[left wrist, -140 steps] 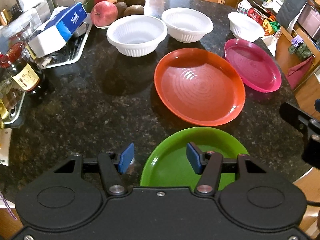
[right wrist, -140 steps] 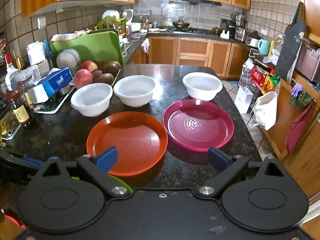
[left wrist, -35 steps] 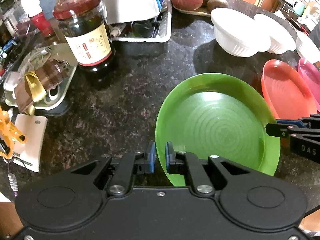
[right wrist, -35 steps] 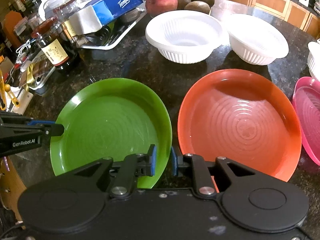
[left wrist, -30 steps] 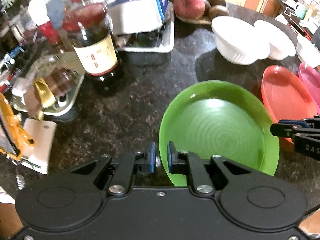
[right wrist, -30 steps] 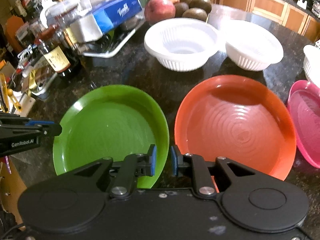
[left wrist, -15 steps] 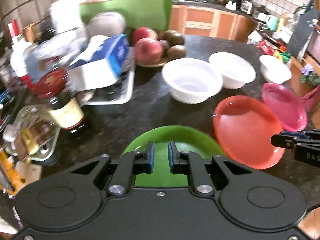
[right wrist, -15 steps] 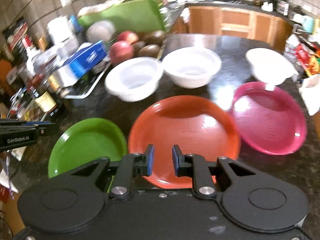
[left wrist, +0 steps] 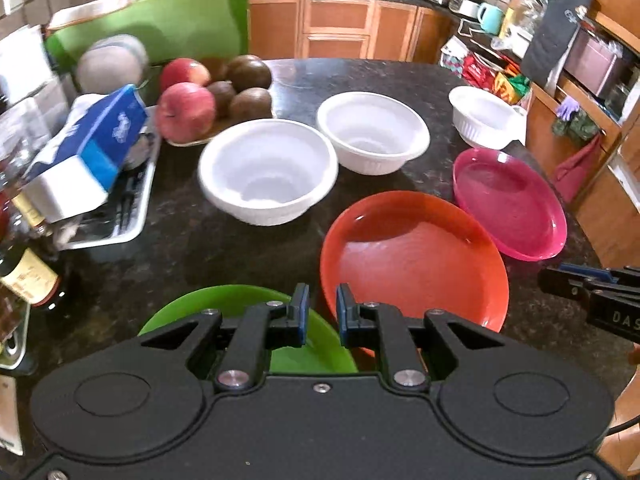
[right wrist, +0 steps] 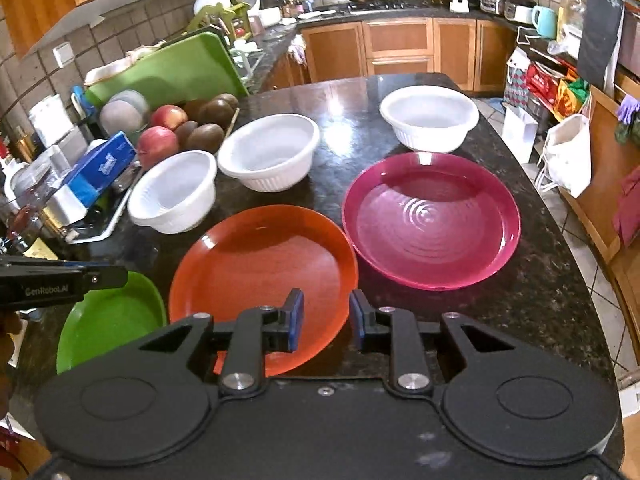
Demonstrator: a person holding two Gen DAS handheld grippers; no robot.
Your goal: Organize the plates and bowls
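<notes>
**Three plates in a row, three bowls behind, both grippers empty above the near edge**

The green plate lies flat at the near left of the counter, its rim just beside the orange plate, which sits in the middle of the near edge. The pink plate lies to the right of the orange one, their rims almost touching, close to the counter's right edge.

Behind the plates stand three white bowls, all upright. The left bowl and the middle bowl sit rim to rim behind the orange plate. The right bowl stands apart, behind the pink plate, toward the far right corner.

The left gripper hovers over the gap between the green and orange plates. Its jaws have just been opening, stand narrowly apart, and have nothing between them. The right gripper hangs over the near rim of the orange plate; its jaws have likewise just been opening, to a small gap, with nothing in them.

Along the counter's left edge are a tray of apples and brown fruit, a blue tissue pack and a dark sauce bottle.
</notes>
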